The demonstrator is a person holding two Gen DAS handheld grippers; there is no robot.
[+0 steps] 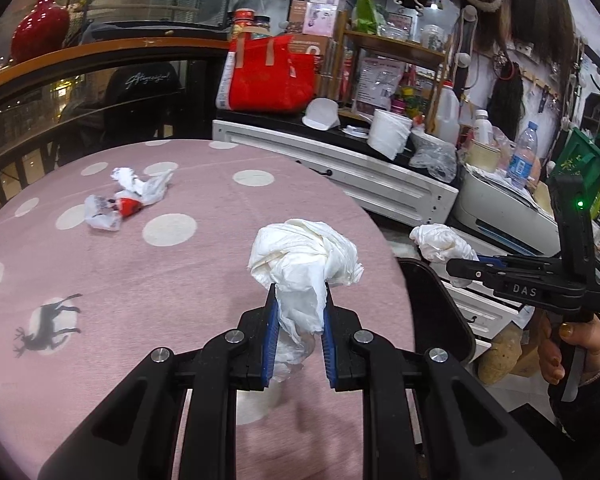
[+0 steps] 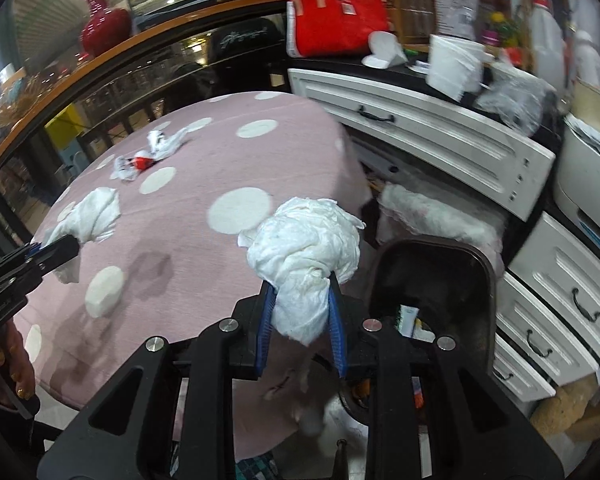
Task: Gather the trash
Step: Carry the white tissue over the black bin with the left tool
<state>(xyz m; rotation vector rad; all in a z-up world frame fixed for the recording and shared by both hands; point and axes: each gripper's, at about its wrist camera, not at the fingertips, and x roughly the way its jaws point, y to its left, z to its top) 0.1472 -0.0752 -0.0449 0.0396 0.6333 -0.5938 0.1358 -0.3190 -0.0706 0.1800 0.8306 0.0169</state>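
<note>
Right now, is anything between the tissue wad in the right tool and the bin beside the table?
Nothing visible. The right tool holds its tissue wad over the table edge, and the bin mouth next to it is open.

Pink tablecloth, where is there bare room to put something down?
The near half of the pink tablecloth is bare, from the deer print across to the edge by the dark bin. The crumpled wrapper takes the far left part. The black counter behind is crowded with a red bag, a white tub and bottles.
</note>
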